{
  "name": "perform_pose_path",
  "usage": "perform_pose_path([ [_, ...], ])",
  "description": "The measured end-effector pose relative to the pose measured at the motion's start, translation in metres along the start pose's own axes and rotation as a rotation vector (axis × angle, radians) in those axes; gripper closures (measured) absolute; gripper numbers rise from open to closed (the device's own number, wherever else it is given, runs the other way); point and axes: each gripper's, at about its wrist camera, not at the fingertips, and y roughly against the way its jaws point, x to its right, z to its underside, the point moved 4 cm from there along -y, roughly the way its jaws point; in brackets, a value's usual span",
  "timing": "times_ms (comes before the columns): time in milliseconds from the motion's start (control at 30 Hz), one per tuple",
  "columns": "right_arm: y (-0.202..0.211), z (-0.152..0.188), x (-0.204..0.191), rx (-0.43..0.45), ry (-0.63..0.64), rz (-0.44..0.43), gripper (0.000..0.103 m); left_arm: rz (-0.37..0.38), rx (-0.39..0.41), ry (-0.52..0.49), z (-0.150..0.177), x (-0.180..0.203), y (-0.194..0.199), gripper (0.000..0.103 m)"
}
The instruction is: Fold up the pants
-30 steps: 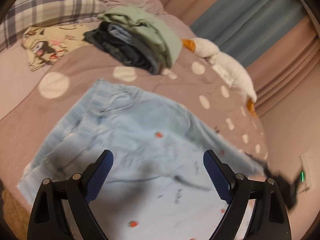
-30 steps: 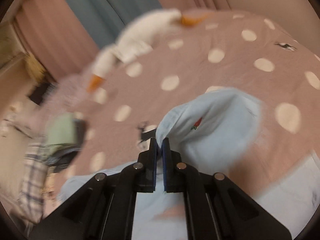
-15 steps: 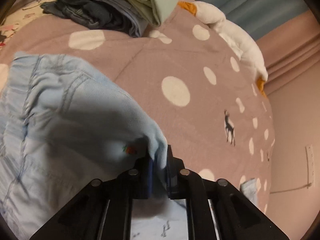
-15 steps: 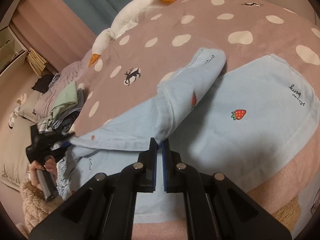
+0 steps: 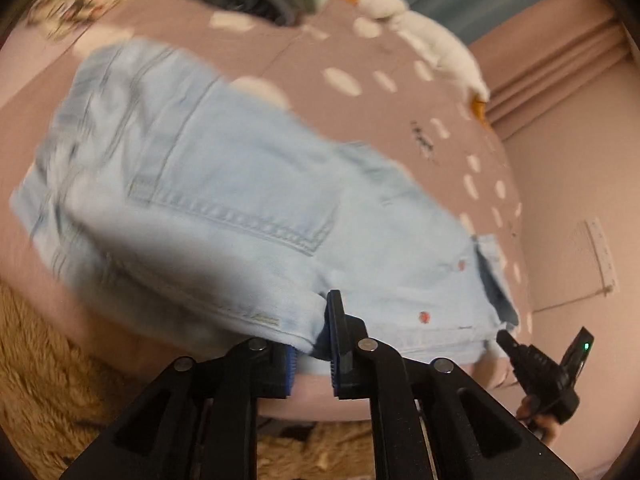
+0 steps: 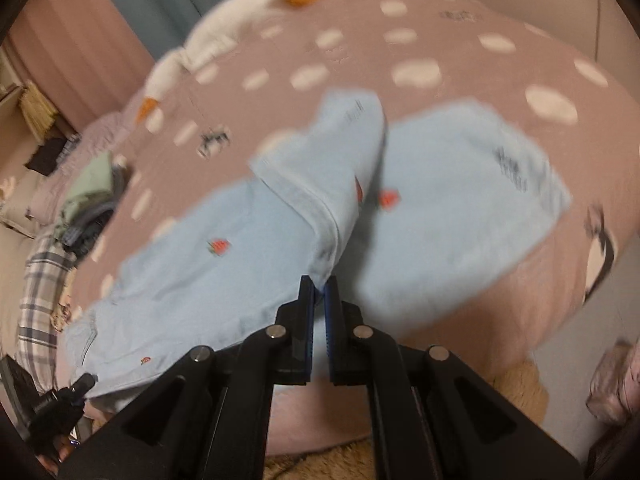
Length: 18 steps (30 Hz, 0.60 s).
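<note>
Pants (image 5: pixel 248 184) lie across the bed, edges pinched in both grippers' jaws.

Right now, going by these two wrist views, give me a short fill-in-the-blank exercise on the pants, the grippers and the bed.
1. The right gripper is shut on the light ____ pants.
2. The small red marks printed on the pants look like ____.
3. The pants lie on a pink bedspread patterned with white ____.
4. The white plush toy at the far edge of the bed has an ____ beak.

Missing words: blue; strawberries; dots; orange
</note>
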Motion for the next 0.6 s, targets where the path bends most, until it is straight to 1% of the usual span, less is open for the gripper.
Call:
perform_pose_path([
  [33,-0.004,0.002,0.001,-0.008,-0.002,0.003,0.097,0.001,0.01,0.021,-0.003,-0.005,0.002,0.087],
  [100,-0.008,0.004,0.0,-0.012,0.029,0.028,0.096,-0.01,0.035,0.044,-0.01,-0.011,0.008,0.075],
  [133,-0.009,0.002,-0.002,-0.011,0.054,0.04,0.093,-0.021,0.056,0.052,-0.015,-0.014,0.012,0.073],
  [167,-0.008,0.002,-0.003,-0.006,0.061,0.05,0.091,-0.052,0.087,0.058,-0.021,-0.02,0.02,0.067],
  [200,-0.008,0.0,-0.004,-0.003,0.073,0.059,0.09,-0.066,0.098,0.064,-0.022,-0.024,0.023,0.062],
  [233,-0.009,-0.002,-0.005,-0.001,0.096,0.088,0.08,-0.079,0.113,0.077,-0.025,-0.03,0.027,0.059],
  [267,-0.009,-0.006,-0.007,0.014,0.127,0.139,0.067,-0.094,0.127,0.103,-0.028,-0.038,0.03,0.058],
  [333,-0.009,-0.012,-0.009,0.047,0.174,0.207,0.057,-0.123,0.138,0.151,-0.032,-0.057,0.033,0.058],
  [367,-0.011,-0.017,-0.011,0.061,0.199,0.235,0.057,-0.141,0.152,0.165,-0.035,-0.064,0.034,0.058],
  [400,-0.016,-0.025,-0.015,0.073,0.224,0.25,0.057,-0.165,0.176,0.163,-0.037,-0.072,0.035,0.058],
  [433,-0.02,-0.029,-0.016,0.076,0.236,0.254,0.058,-0.178,0.189,0.151,-0.039,-0.075,0.034,0.061],
  [467,-0.029,-0.037,-0.018,0.073,0.257,0.279,0.059,-0.184,0.186,0.138,-0.04,-0.08,0.032,0.07],
  [500,-0.037,-0.042,-0.019,0.075,0.27,0.308,0.061,-0.181,0.167,0.145,-0.039,-0.083,0.029,0.073],
  [533,-0.042,-0.046,-0.019,0.074,0.277,0.329,0.071,-0.175,0.162,0.155,-0.037,-0.084,0.028,0.074],
  [567,-0.048,-0.049,-0.019,0.071,0.283,0.349,0.094,-0.168,0.164,0.165,-0.036,-0.086,0.027,0.075],
  [600,-0.051,-0.055,-0.018,0.07,0.287,0.37,0.101,-0.166,0.163,0.163,-0.035,-0.086,0.026,0.075],
])
